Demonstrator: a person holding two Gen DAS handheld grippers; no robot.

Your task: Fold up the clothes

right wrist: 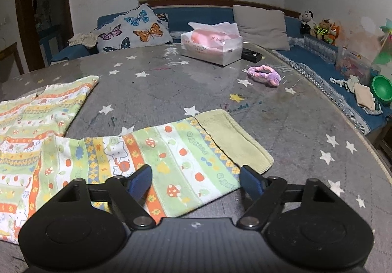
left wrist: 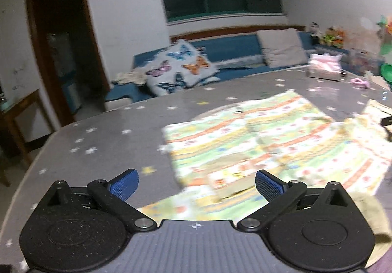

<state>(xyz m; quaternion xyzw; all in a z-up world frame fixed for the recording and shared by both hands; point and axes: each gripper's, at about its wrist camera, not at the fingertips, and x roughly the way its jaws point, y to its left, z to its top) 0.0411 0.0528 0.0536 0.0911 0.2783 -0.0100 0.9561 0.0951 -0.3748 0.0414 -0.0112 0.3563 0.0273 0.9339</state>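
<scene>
Left gripper (left wrist: 197, 184): the jaws are seen spread wide with nothing between them, held low over the near edge of the garment.
Garment (right wrist: 156, 162): one child's printed top, striped green, orange and yellow, is seen lying flat on the bench; it looks partly folded, though the blur in the left wrist view prevents this from being settled.
Sleeve (right wrist: 186, 150): one sleeve is seen stretched out toward the right, ending in a plain green ribbed cuff (right wrist: 235, 140).
Handling: the cloth is judged light, soft and limp; it is expected to sag and drag on the bench if lifted by one point only, and no fragility is expected.
Where to take hold: the cuff end of the sleeve and the hem edge on the left are judged the best places, since doubled, thicker fabric is offered there for a thin pinch.
Right gripper (right wrist: 196, 182): the jaws are seen spread apart and empty, poised just over the sleeve near its cuff.
Bench (right wrist: 306, 125): a grey star-printed cover is seen under everything.
Counts: one garment, one outstretched sleeve, two grippers, one tissue box (right wrist: 212, 48), one pink headband (right wrist: 264, 74), one dark small device (right wrist: 251, 54).
</scene>
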